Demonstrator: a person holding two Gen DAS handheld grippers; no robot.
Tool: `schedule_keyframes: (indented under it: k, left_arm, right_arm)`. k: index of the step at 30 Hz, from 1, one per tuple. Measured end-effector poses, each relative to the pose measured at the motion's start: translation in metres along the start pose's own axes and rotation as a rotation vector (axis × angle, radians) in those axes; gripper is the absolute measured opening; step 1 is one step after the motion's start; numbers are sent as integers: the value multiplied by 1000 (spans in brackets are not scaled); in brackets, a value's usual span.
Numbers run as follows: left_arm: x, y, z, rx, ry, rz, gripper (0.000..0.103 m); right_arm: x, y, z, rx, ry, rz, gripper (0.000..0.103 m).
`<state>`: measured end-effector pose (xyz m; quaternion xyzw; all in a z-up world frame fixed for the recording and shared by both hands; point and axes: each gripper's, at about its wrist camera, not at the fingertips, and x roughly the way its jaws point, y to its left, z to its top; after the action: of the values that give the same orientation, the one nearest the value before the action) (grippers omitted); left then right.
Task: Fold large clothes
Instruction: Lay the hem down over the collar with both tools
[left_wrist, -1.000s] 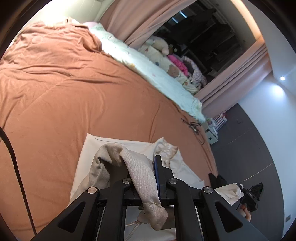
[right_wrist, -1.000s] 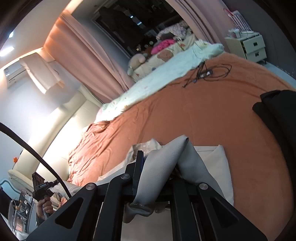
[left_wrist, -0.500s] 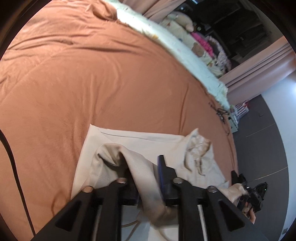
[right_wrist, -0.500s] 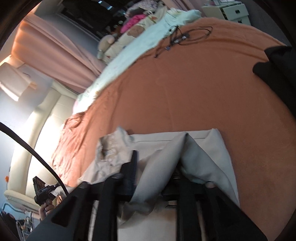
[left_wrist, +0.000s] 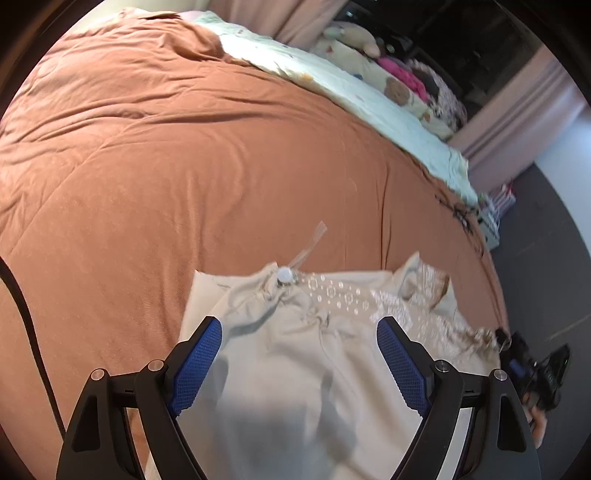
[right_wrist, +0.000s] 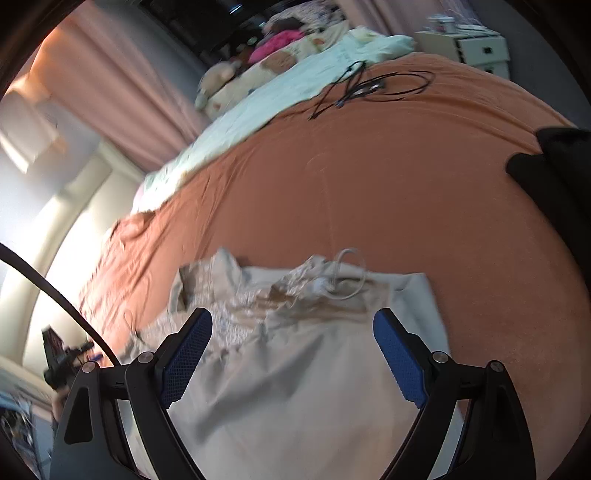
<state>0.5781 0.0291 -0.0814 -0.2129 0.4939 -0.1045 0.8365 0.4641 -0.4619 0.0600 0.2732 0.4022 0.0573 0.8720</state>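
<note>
Rumpled beige garment (left_wrist: 295, 369), embroidered collar

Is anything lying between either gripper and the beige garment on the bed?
Nothing visible. The beige garment lies directly under the open left gripper and right gripper; the black cables sit far off.

The beige garment (left_wrist: 332, 387) runs off the bottom edge. Motion blur smears its patterned collar (right_wrist: 258, 299)

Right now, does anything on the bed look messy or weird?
Yes. The beige garment lies rumpled, its patterned top edge bunched rather than flat. A tangle of black cables sprawls loose on the orange bedspread, and a dark cloth hangs over its edge.
</note>
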Motion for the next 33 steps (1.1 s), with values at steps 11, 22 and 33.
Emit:
schedule_keyframes:
  k: [11, 22, 33]
  left_arm:
    - [56, -38, -21, 113, 140, 18, 70]
    - [113, -68, -46, 245, 228, 113, 51]
    - [71, -83, -38, 295, 86, 71, 0]
  right_arm:
    - [57, 54, 4, -141, 160, 0, 70]
    - [149, 95, -30, -328, 357, -67, 43]
    - [109, 111, -11, -360, 190, -82, 0]
